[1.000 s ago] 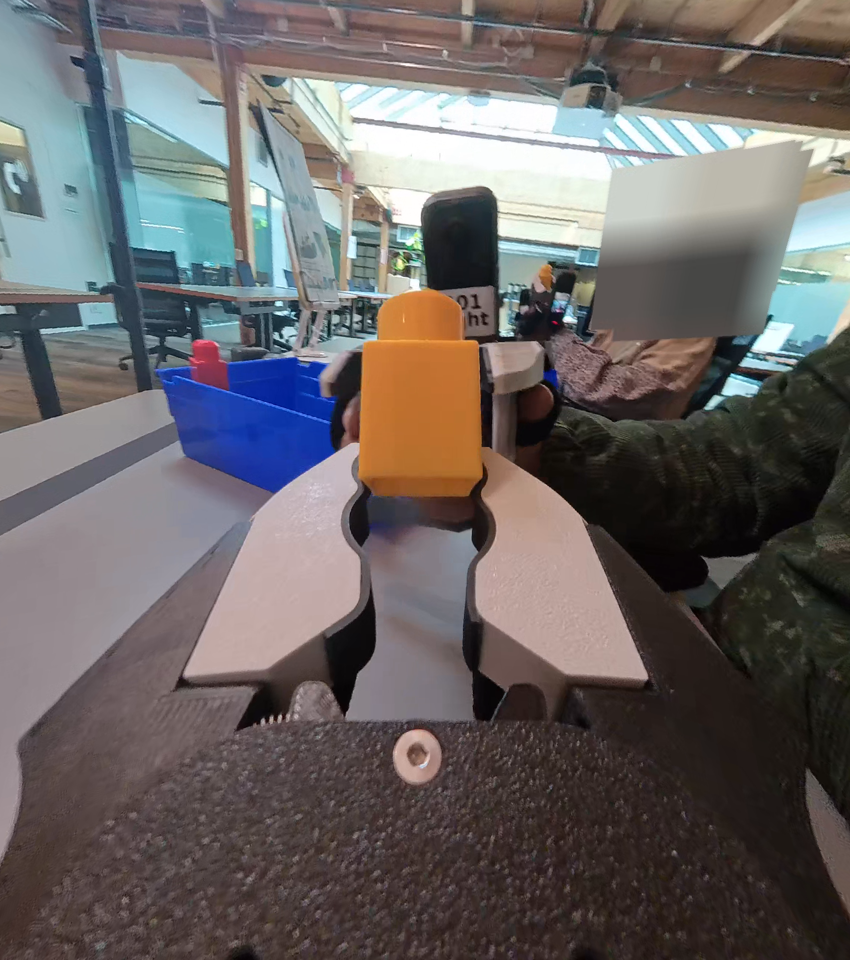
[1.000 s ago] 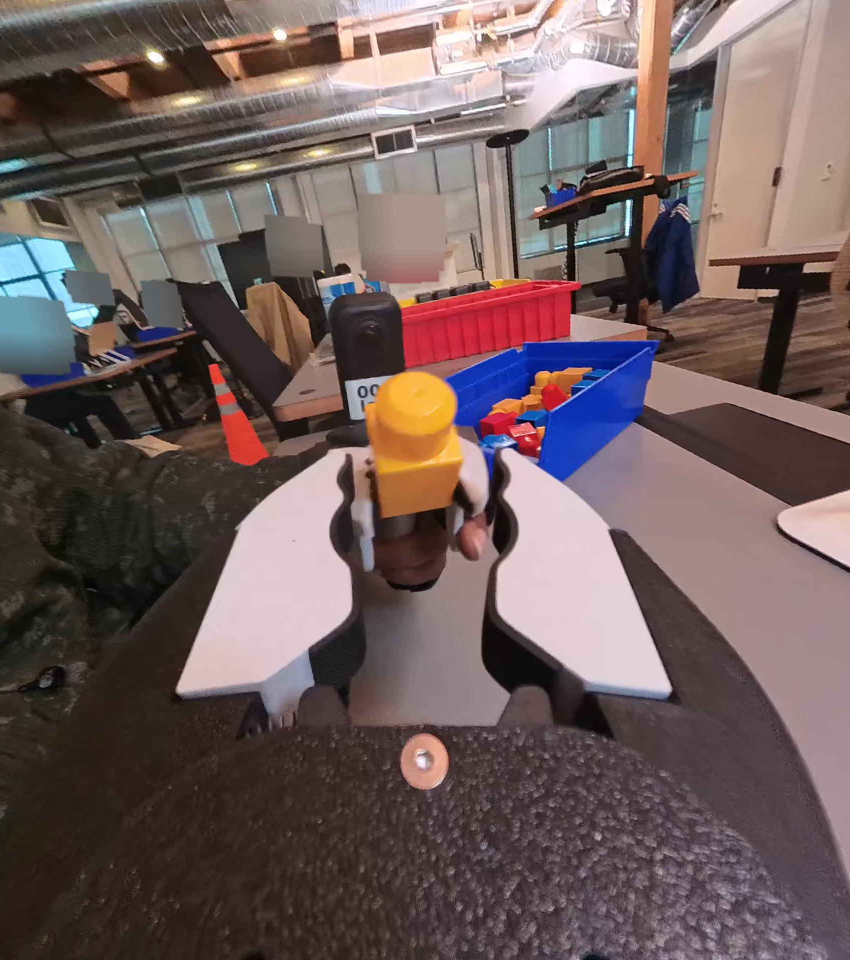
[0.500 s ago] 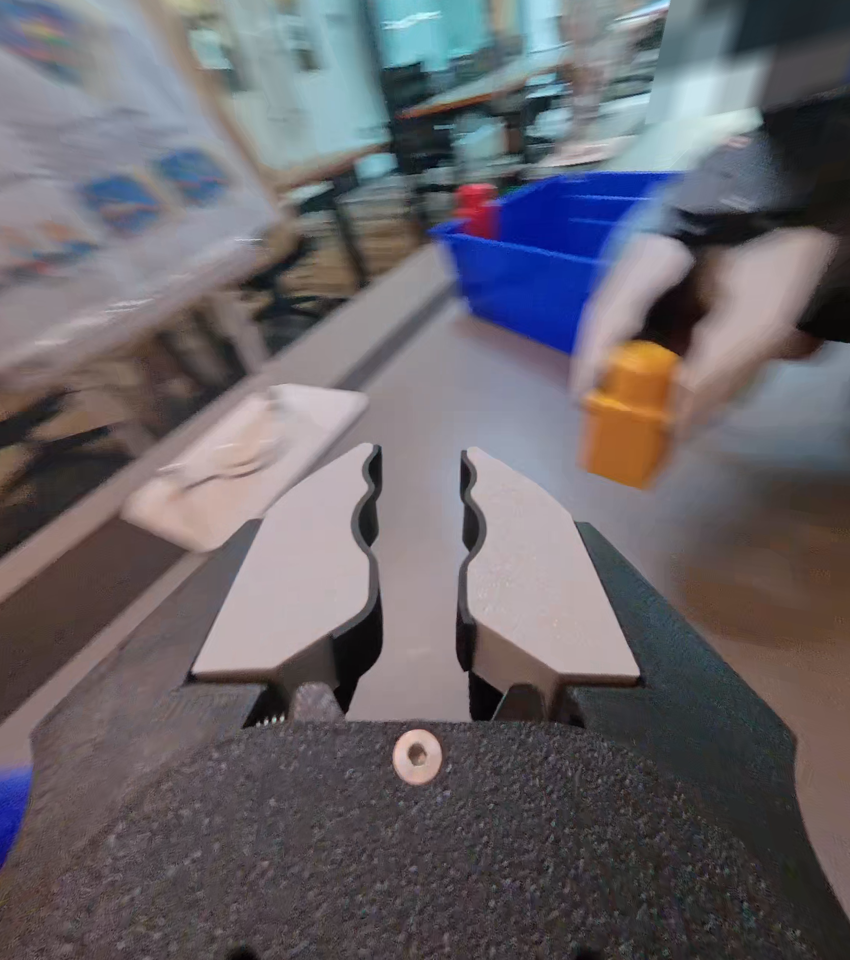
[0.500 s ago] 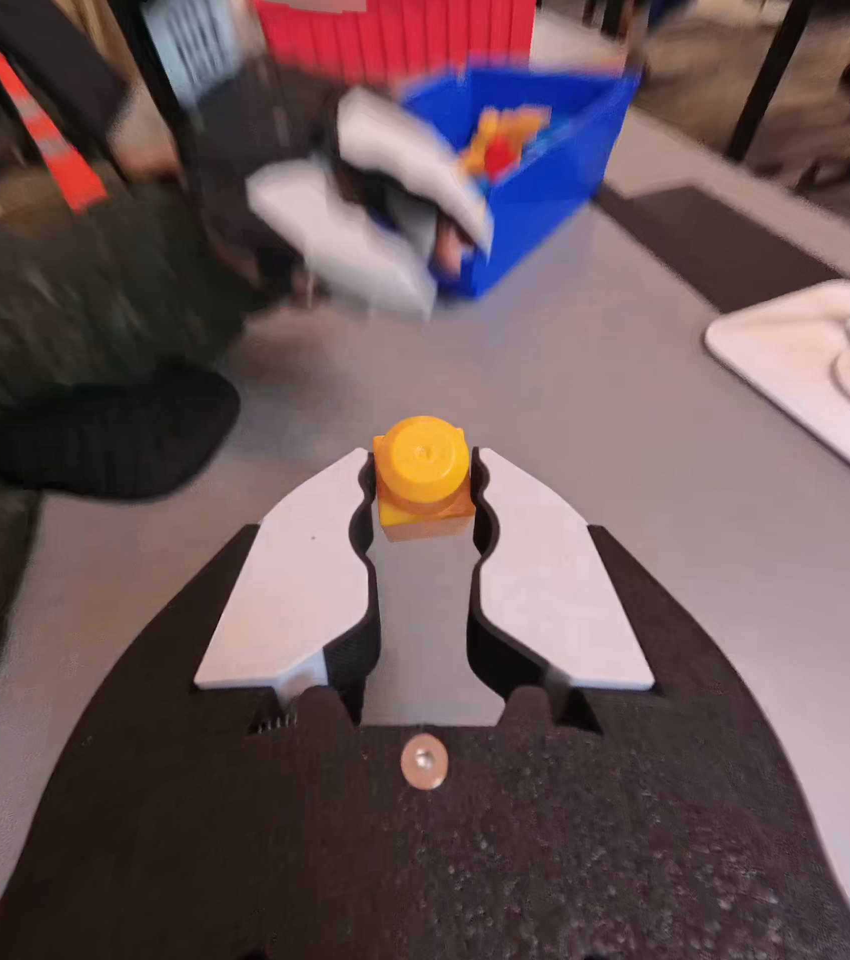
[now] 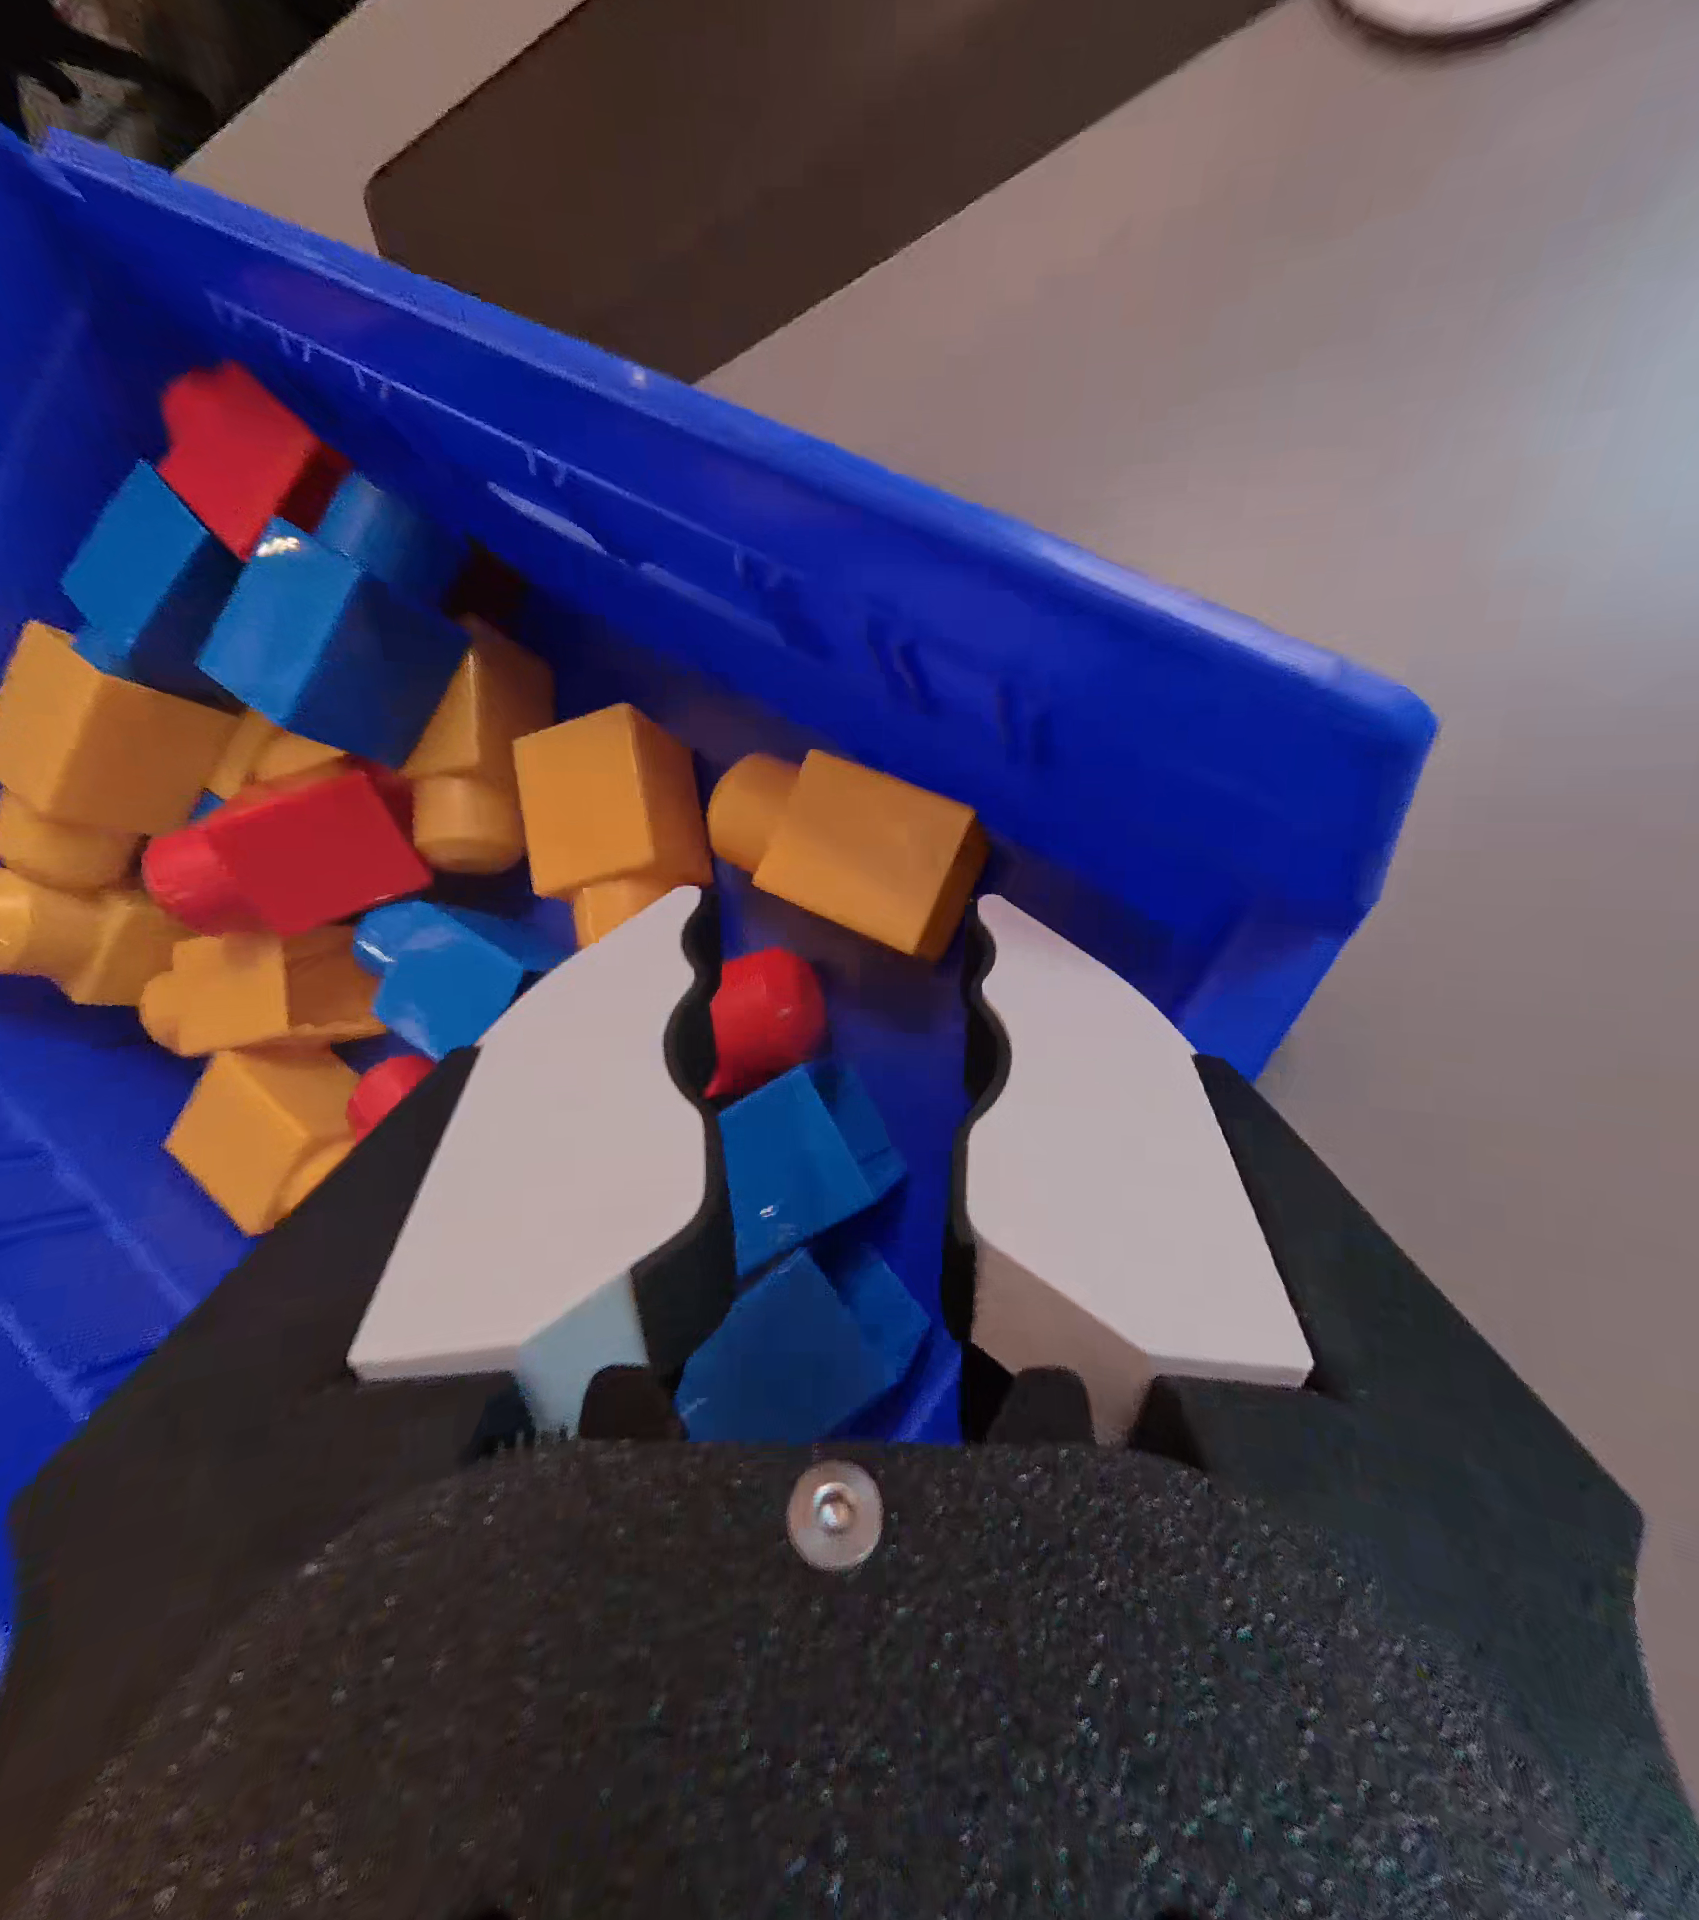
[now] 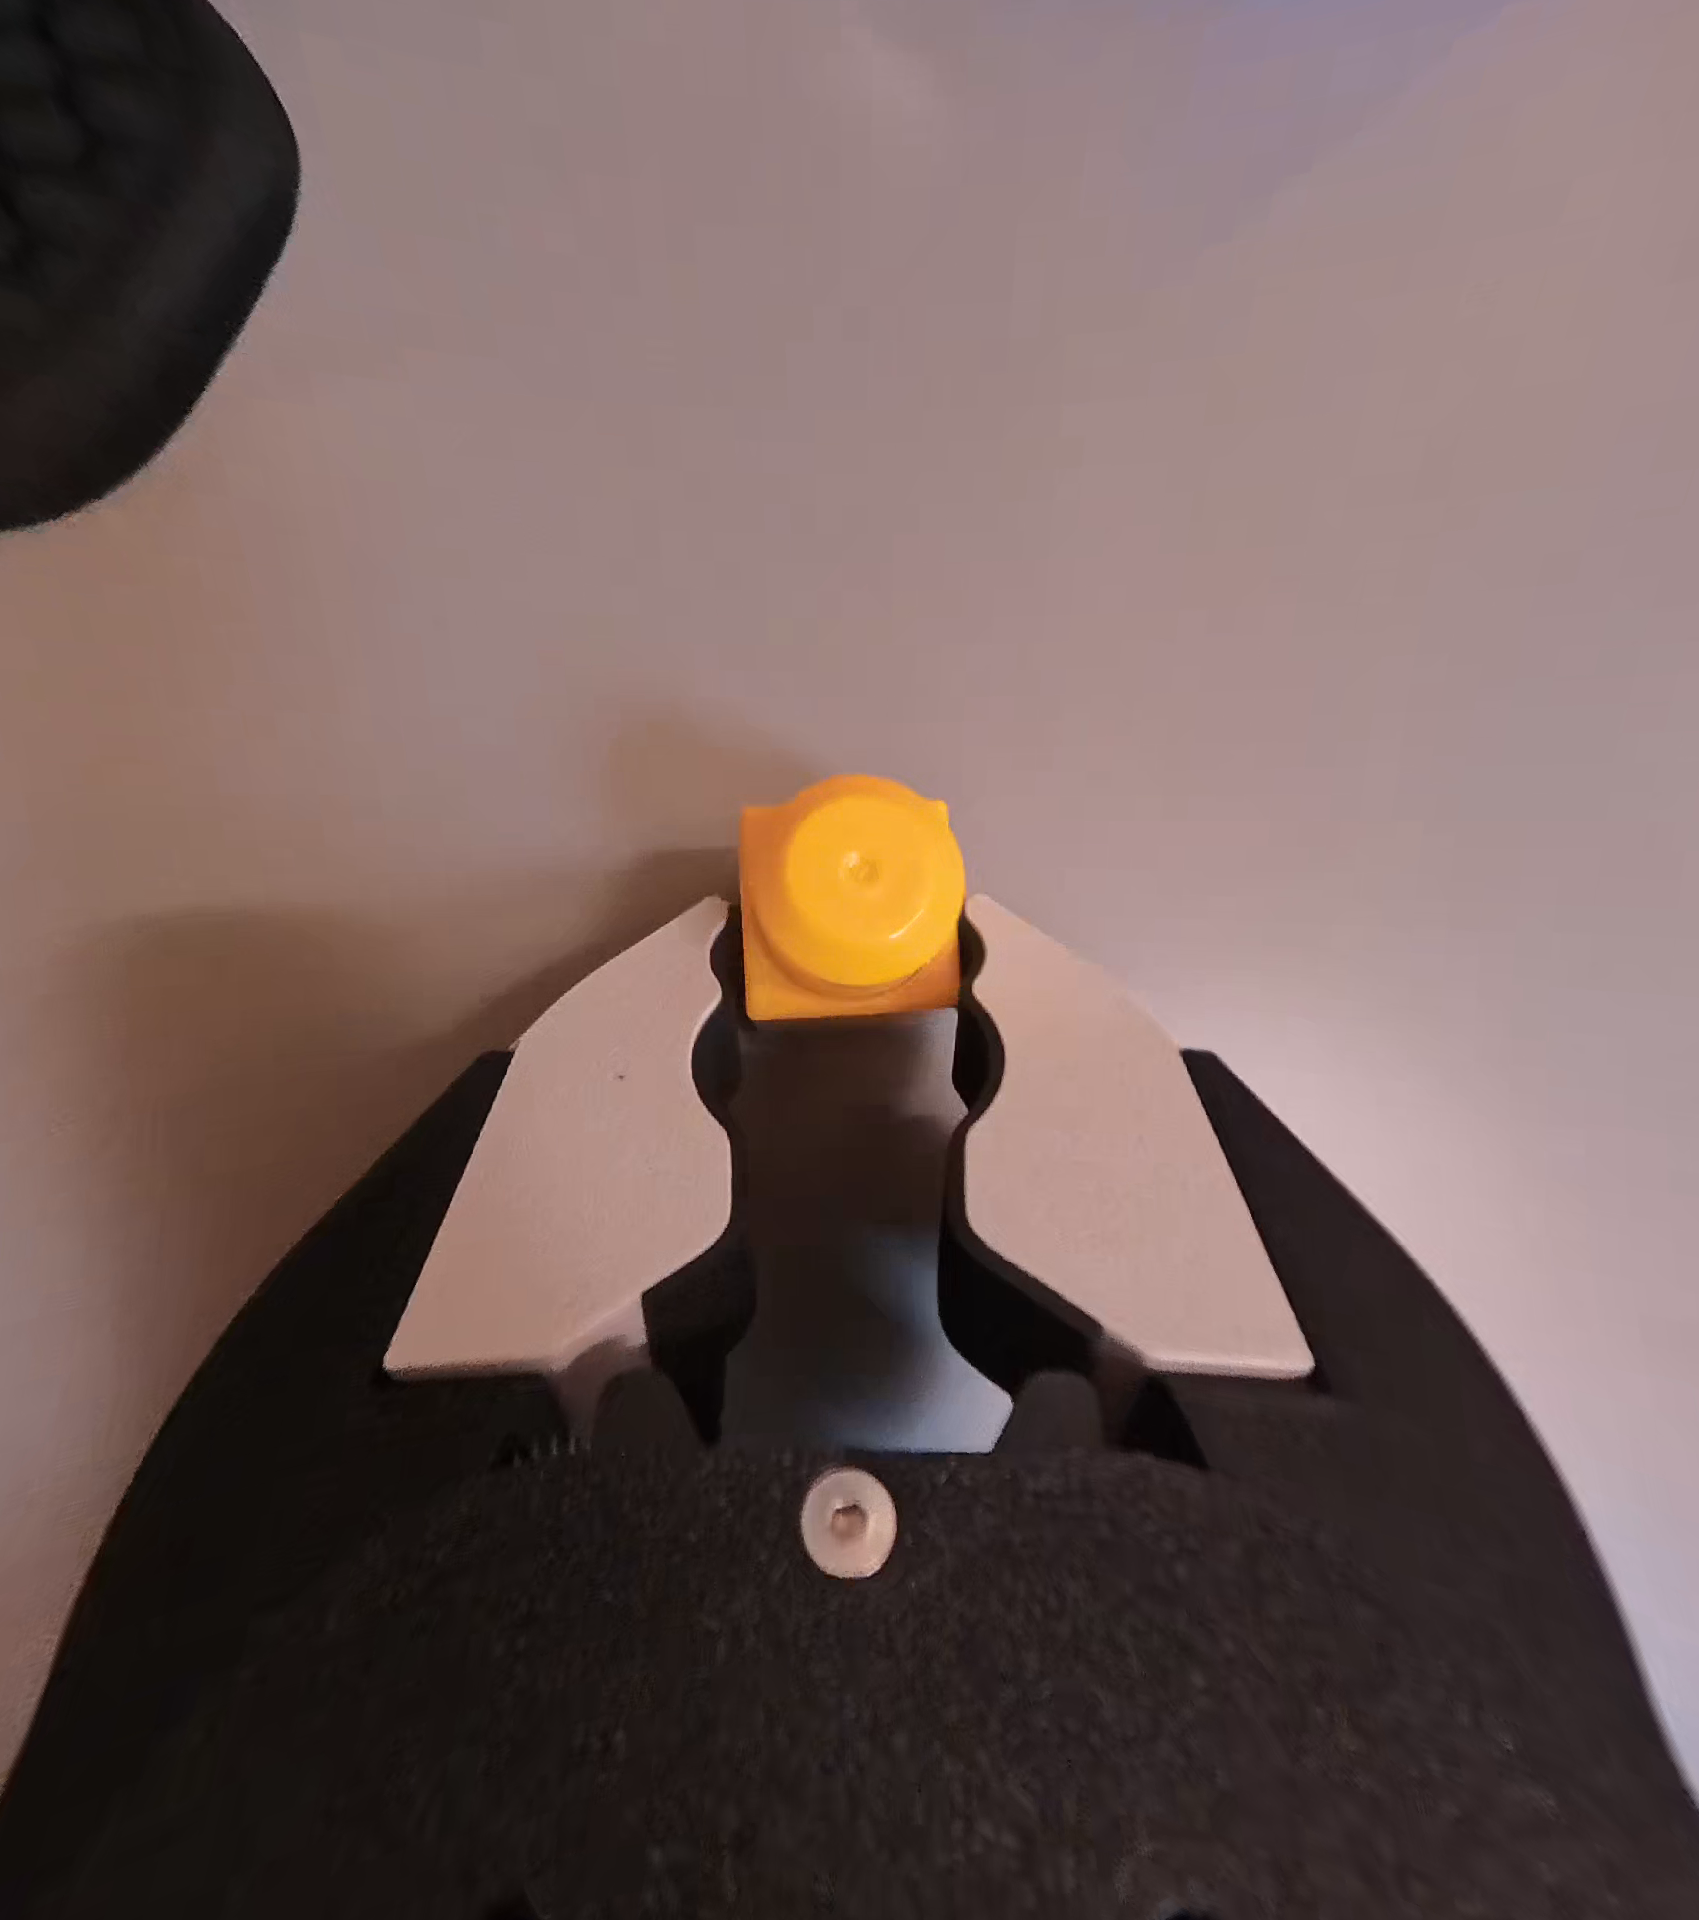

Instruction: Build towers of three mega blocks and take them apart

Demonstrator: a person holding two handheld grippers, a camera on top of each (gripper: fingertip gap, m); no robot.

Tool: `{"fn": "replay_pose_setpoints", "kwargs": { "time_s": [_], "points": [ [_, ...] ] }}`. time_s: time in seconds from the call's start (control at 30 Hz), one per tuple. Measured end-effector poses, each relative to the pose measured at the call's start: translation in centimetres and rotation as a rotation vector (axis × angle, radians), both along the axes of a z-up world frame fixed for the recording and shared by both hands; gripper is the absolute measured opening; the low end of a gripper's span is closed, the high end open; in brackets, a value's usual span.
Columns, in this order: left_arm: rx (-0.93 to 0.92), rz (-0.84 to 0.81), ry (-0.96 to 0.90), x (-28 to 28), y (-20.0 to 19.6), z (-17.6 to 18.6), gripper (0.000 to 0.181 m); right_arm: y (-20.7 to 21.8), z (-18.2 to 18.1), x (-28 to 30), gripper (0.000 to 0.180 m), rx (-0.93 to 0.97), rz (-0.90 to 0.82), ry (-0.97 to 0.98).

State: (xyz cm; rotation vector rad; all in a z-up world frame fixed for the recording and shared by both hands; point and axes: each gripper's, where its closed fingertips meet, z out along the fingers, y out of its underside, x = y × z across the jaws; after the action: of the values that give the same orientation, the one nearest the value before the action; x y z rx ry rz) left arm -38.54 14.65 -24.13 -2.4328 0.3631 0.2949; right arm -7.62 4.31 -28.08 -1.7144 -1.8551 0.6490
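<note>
Two grippers, one block held, many in the bin

Two grippers point down. The right gripper (image 6: 850,909) has its fingers clamped on a yellow block (image 6: 847,902), stud toward the camera, over the grey table (image 6: 1240,468). The left gripper (image 5: 840,904), fingers apart and empty, hangs over the blue bin (image 5: 928,623), where yellow, red and blue blocks (image 5: 325,790) fill the left of the frame.

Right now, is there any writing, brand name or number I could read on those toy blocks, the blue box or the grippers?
None can be read.
The blue bin has raised marks moulded into its wall, too blurred to make out.
The blocks, the yellow block, the left gripper and the right gripper bear no writing.
</note>
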Motion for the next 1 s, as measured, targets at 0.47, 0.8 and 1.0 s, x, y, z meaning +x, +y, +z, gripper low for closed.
{"fn": "replay_pose_setpoints", "kwargs": {
  "time_s": [0.47,0.8,1.0],
  "points": [
    [-0.244,-0.086,0.299,-1.9,1.2,-2.6,0.035,-0.1,1.4,0.0,0.046,-0.011,-0.003,0.054],
    [0.613,-0.281,-0.157,7.0,-1.2,13.5,0.005,1.3,9.3,-0.8,0.045,-0.122,-0.119,0.459],
    [0.688,-0.818,-1.254,22.6,-9.9,20.9,0.004,-0.1,17.4,-0.2,0.048,-0.343,-0.072,0.918]
  ]
}}
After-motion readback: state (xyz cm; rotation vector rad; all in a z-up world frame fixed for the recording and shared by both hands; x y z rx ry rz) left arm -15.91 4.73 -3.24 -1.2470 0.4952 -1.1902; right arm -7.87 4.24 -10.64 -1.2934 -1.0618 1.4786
